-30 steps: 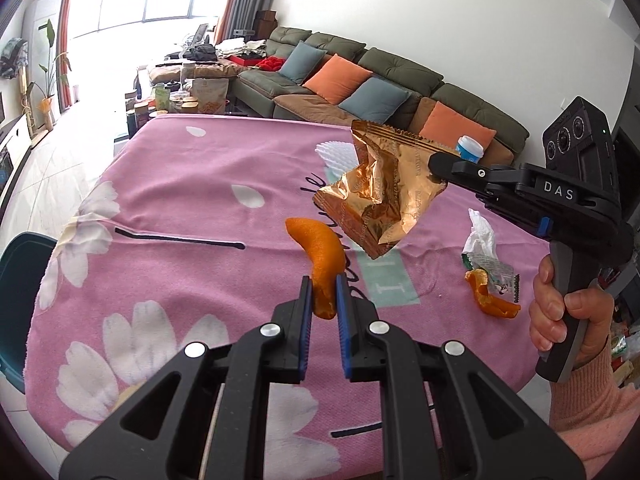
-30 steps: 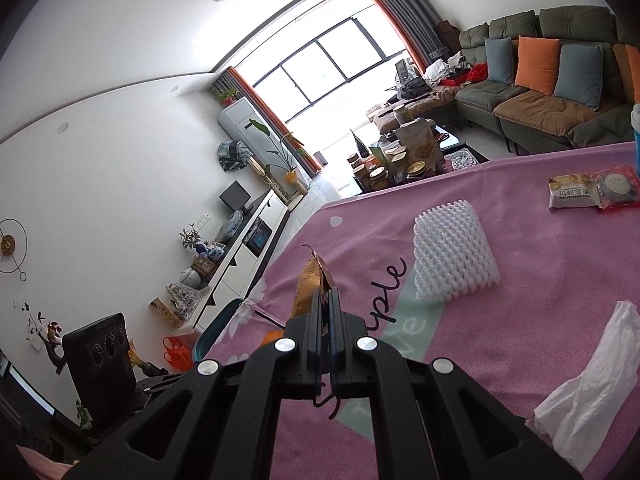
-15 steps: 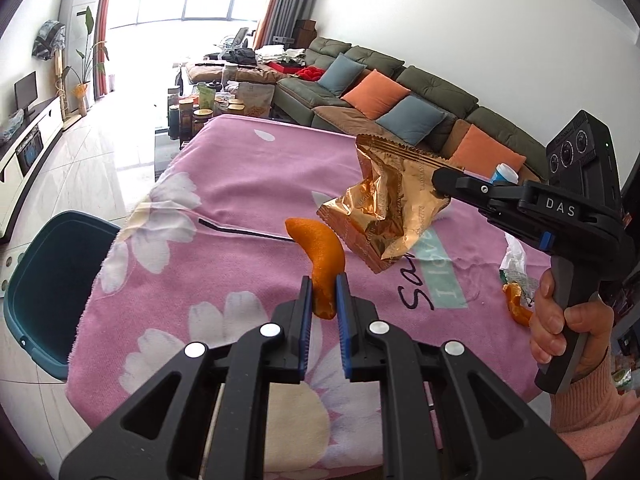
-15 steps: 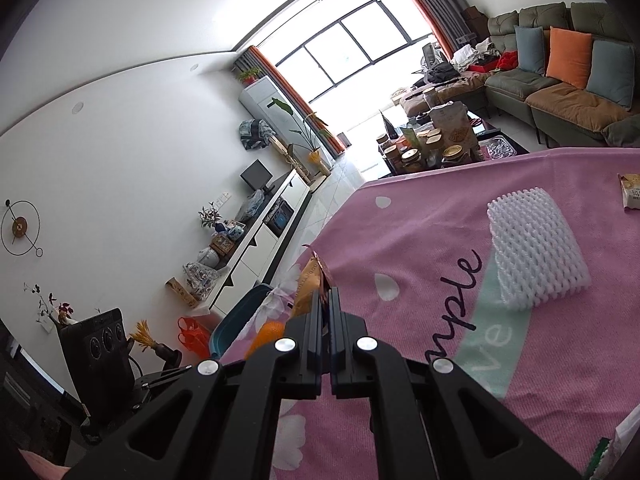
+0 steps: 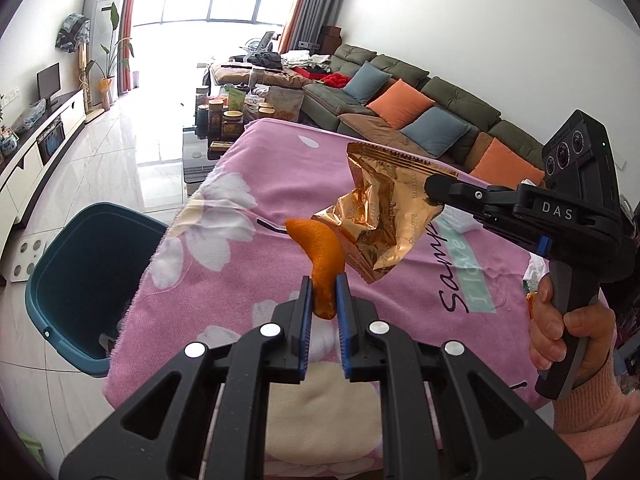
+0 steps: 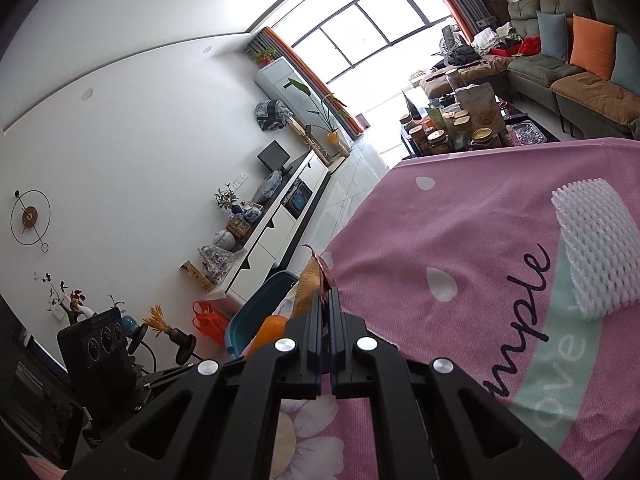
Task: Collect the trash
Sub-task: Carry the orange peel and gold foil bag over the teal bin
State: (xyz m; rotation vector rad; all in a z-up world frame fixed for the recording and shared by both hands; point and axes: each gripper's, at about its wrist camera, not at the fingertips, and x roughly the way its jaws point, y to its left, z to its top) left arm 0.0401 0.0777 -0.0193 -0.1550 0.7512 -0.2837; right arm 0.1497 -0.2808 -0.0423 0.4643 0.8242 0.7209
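Fingers (image 5: 305, 312) of both grippers stay clamped, orange peel (image 5: 320, 256) and foil wrapper (image 5: 384, 216) now nearer teal bin (image 5: 60, 264).

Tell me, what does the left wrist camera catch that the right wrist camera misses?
Only the left wrist view shows the person's hand gripping the right gripper from the side, and the whole gold snack wrapper pinched in it. Only the right wrist view shows the white foam net lying on the cloth and the round wall clock. Both show the orange peel clamped in the left gripper, the teal bin beside the table, and the pink tablecloth.
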